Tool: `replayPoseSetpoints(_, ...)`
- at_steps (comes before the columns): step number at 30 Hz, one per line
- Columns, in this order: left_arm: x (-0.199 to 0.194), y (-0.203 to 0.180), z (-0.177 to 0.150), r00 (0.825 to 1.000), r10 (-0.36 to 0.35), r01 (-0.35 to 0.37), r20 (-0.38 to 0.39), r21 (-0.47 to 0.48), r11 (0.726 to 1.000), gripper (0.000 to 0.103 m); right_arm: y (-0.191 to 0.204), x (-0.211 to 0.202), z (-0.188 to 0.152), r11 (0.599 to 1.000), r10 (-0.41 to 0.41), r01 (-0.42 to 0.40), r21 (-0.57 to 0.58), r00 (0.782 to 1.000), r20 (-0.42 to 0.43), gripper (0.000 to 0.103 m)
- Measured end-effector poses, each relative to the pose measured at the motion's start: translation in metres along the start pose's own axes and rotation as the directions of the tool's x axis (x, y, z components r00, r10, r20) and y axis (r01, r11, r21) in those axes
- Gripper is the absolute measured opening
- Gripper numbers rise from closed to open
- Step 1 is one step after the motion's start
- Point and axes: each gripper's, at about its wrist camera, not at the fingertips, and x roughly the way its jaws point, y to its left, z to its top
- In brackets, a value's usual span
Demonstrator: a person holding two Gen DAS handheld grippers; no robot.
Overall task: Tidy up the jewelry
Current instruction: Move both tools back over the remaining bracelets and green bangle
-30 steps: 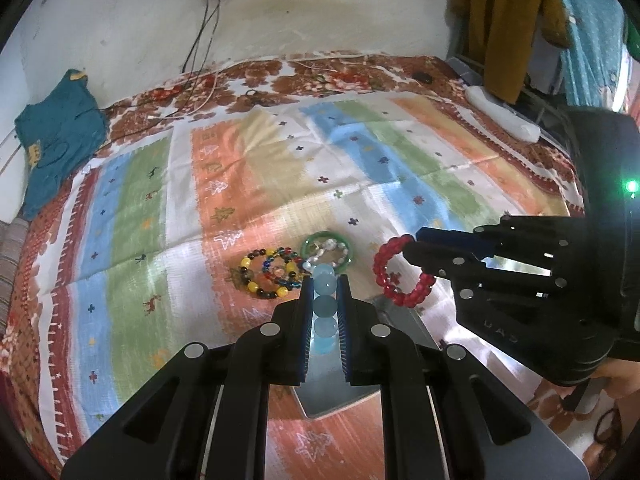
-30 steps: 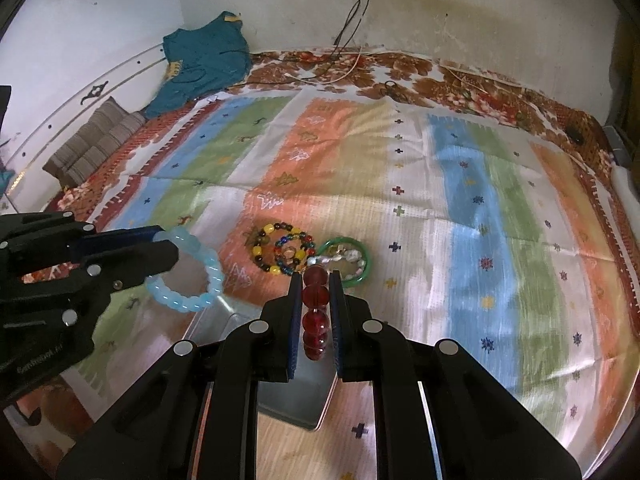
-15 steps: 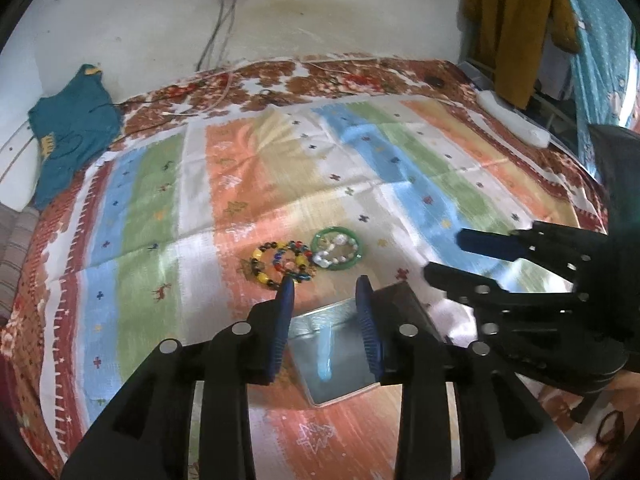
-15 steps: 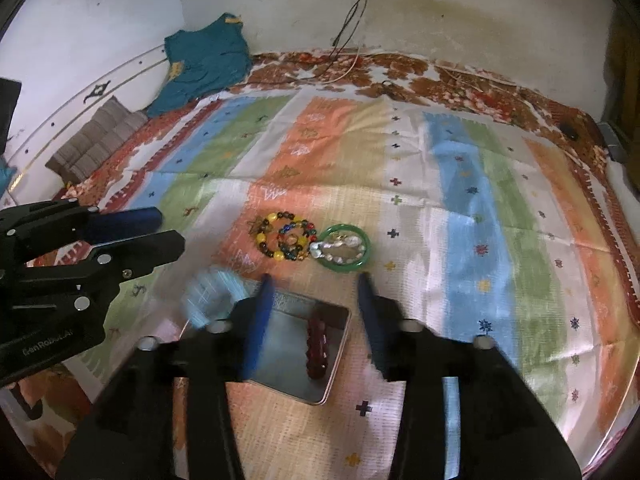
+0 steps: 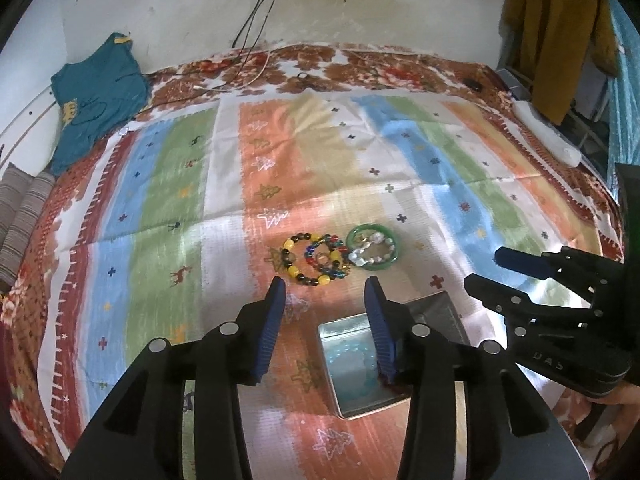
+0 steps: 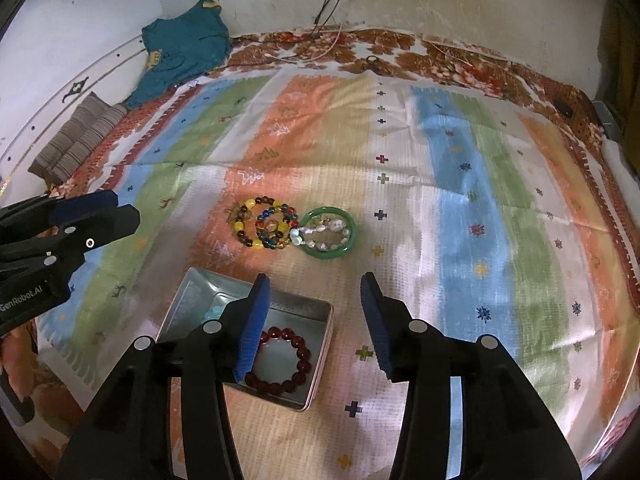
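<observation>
Red bracelet point(image 6: 280, 360) and pale blue bracelet point(image 5: 352, 364) lie in tin point(image 6: 320, 360) on bed. Left gripper point(image 5: 324, 300), right gripper point(image 6: 314, 292): fingers just opened, parted, empty. Next, judged: reach beaded bracelets point(image 6: 266, 228) and green bangle point(image 6: 329, 233) just beyond tin; pinch one rim, lift clear before others drag.

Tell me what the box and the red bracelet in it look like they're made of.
Box: thin metal, likely tin; a dull silvery sheen and folded rim show. Red bracelet: round, glossy, see-through dark red beads, glass or plastic; the look cannot settle which.
</observation>
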Motion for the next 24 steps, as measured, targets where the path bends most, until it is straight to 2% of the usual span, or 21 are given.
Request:
replayPoseSetpoints(10,0.032,0.012,0.014,0.997,0.055,-0.056,-0.062,-0.018,0.998,0.051,0.006,0.021,0.010,1.000,-0.005,0.004,-0.024,0.999,-0.041,0.059)
replayPoseSetpoints(24,0.076,0.032,0.030,0.986,0.101,-0.107,-0.135,-0.040,0.993,0.055,0.007,0.053,0.023,1.000,-0.004,0.001,-0.030,0.996,-0.094,0.062)
